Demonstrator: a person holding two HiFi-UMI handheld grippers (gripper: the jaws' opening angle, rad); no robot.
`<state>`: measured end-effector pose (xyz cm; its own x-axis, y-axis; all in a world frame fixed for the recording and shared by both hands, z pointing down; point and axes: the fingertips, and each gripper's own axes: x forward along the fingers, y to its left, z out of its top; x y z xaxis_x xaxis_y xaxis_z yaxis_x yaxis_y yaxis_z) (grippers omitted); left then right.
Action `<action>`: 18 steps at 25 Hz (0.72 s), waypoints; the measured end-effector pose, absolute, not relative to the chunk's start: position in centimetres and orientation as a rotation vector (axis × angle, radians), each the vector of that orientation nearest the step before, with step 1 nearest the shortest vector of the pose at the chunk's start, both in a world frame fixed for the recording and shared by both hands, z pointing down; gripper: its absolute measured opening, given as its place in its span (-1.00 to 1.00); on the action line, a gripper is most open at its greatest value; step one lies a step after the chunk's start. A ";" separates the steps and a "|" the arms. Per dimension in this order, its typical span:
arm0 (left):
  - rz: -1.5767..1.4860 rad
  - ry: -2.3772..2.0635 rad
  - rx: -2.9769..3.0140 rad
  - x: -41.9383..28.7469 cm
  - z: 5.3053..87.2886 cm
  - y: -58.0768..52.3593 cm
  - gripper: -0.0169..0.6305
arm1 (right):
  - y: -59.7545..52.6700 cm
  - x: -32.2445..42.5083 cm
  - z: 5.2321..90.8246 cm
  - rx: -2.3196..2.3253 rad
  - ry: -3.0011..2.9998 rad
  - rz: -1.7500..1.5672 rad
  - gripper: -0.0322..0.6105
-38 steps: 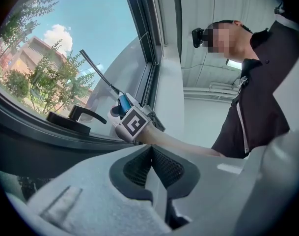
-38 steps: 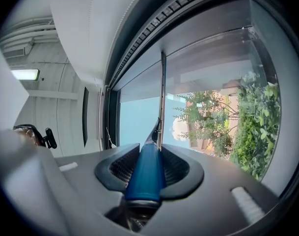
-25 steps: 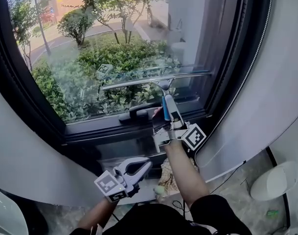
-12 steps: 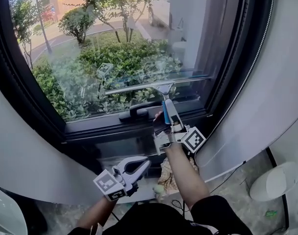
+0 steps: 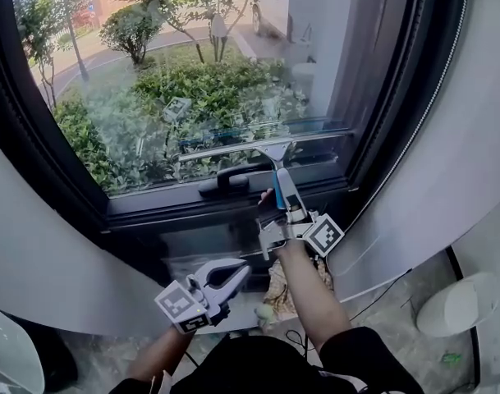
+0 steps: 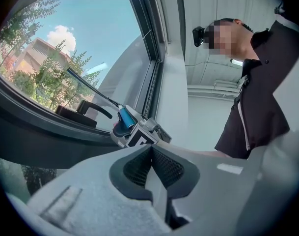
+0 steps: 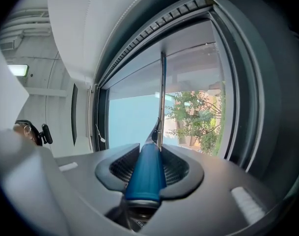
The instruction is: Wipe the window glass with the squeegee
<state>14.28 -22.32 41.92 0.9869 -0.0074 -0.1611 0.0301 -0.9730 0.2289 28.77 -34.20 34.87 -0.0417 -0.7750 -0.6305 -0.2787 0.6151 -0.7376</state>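
The squeegee has a blue handle and a long metal blade that lies across the lower part of the window glass, just above the bottom frame. My right gripper is shut on the blue handle; the blade stands against the pane in the right gripper view. My left gripper hangs lower and to the left, away from the window, with its jaws together and nothing between them. From there the right gripper shows beside the sill.
A black window handle sits on the bottom frame just under the blade. White curved walls flank the dark frame. A crumpled bag, cables and a white round object lie on the floor below.
The right gripper and the squeegee have slid a little down the glass toward the bottom frame. The left gripper has stayed where it was.
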 end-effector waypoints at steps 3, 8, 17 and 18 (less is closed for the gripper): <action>-0.221 0.001 2.896 14.2 42.2 -22.5 -0.96 | -34.2 28.7 35.2 -0.897 1.611 -0.513 -0.48; -0.220 -0.012 2.890 14.2 42.5 -22.3 -0.96 | -34.1 28.7 36.5 -0.908 1.601 -0.529 -0.48; -0.203 -0.058 2.882 14.1 43.2 -22.0 -0.96 | -33.9 28.5 37.0 -0.886 1.586 -0.555 -0.48; -0.203 -0.067 2.882 14.1 43.2 -21.9 -0.96 | -33.8 28.5 37.1 -0.886 1.588 -0.556 -0.48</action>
<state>14.08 -21.89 43.24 0.9892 -0.0632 -0.1324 -0.0281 -0.9674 0.2519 28.54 -33.84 37.15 -0.0367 -0.7920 -0.6094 -0.2393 0.5990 -0.7642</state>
